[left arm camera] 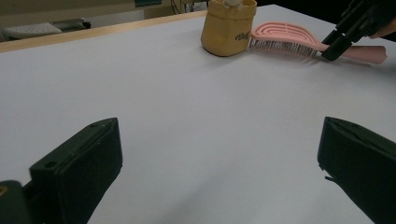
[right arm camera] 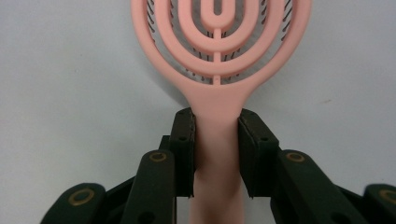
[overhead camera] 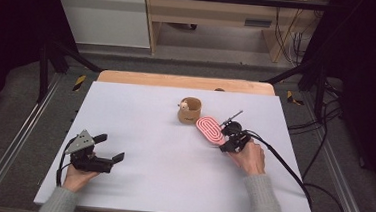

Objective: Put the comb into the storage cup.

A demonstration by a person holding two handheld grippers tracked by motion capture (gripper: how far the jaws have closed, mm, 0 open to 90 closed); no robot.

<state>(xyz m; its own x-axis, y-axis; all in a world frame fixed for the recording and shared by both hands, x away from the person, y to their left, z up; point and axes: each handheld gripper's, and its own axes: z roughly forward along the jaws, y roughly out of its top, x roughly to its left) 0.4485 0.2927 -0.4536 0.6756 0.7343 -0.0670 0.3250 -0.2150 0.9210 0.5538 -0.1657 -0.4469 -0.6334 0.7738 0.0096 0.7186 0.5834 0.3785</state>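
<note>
So the right tongs (right arm camera: pixel 216 135) are clamped on the neck of the pink hairbrush (right arm camera: pixel 219 51), one jaw pressed on each side of the handle right where it widens into the head. In the high view the hairbrush (overhead camera: pixel 211 129) sits on the right half of the white table (overhead camera: pixel 163 149), a bit past the middle, bristles down (you can see them under the head in the left gripper view), with its head just beside a small tan pouch (overhead camera: pixel 189 110) that has something white poking out the top. Can't tell if the brush is actually touching the pouch or not. The left tongs (overhead camera: pixel 113 148) are over near the front left of the table, well apart from all that, jaws spread wide with nothing between them.
</note>
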